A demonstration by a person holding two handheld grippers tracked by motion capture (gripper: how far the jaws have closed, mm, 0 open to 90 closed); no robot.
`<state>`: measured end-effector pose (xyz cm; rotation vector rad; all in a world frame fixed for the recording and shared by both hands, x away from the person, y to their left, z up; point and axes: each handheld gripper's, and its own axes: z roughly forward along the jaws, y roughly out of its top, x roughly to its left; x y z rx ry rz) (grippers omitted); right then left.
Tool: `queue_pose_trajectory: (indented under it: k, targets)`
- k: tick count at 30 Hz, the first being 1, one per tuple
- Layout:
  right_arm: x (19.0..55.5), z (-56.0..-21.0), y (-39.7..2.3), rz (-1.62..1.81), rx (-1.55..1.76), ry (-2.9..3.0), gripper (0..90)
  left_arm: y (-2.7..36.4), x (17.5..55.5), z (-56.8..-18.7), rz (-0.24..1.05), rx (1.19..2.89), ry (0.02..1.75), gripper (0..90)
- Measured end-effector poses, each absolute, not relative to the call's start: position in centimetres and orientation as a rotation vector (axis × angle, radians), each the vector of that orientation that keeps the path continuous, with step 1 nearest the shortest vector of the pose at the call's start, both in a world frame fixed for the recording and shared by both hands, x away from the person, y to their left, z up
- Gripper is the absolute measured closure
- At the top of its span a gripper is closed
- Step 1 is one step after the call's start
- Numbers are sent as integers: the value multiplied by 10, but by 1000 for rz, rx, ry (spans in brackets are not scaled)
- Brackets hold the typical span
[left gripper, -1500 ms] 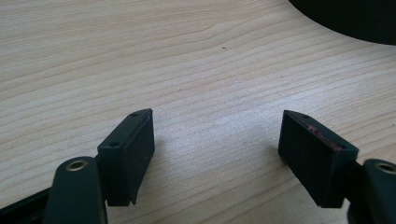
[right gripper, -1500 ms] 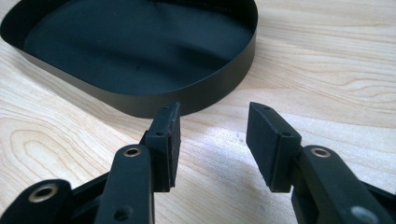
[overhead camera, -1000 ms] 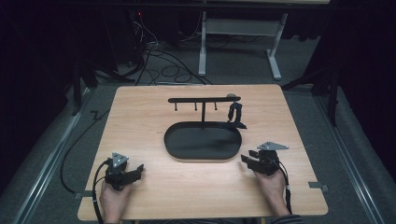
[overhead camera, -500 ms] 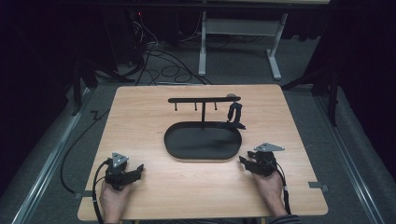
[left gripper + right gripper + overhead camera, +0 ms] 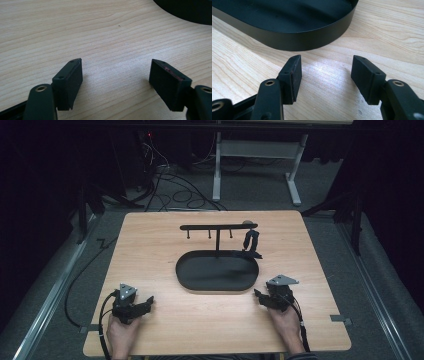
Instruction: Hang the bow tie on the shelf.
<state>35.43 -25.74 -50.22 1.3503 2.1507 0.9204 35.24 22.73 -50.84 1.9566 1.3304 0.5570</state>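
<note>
Pale wood grain runs across the worktop [image 5: 150, 245], with dark floor and cables beyond it at the top of the high view. At centre frame sits a black oval tray [image 5: 218, 272] with a T-shaped rack [image 5: 218, 227] rising from its far edge. My left gripper [image 5: 131, 302] rests at lower left, jaws apart over bare wood. My right gripper [image 5: 272, 296] sits at lower right, jaws apart, just beside the tray's wall [image 5: 294, 37].

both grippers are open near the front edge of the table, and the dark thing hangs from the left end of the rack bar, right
Not quite: in the high view the dark thing hangs from the right end of the rack bar. The left gripper and right gripper are indeed open near the table front edge.
</note>
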Motion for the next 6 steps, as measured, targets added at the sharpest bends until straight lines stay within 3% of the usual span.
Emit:
queue_pose_trajectory:
  k: [6]
  targets:
    - [354, -502, -257, 922, 1350, 2152, 433, 228, 352, -508, 554, 1957, 1329, 273]
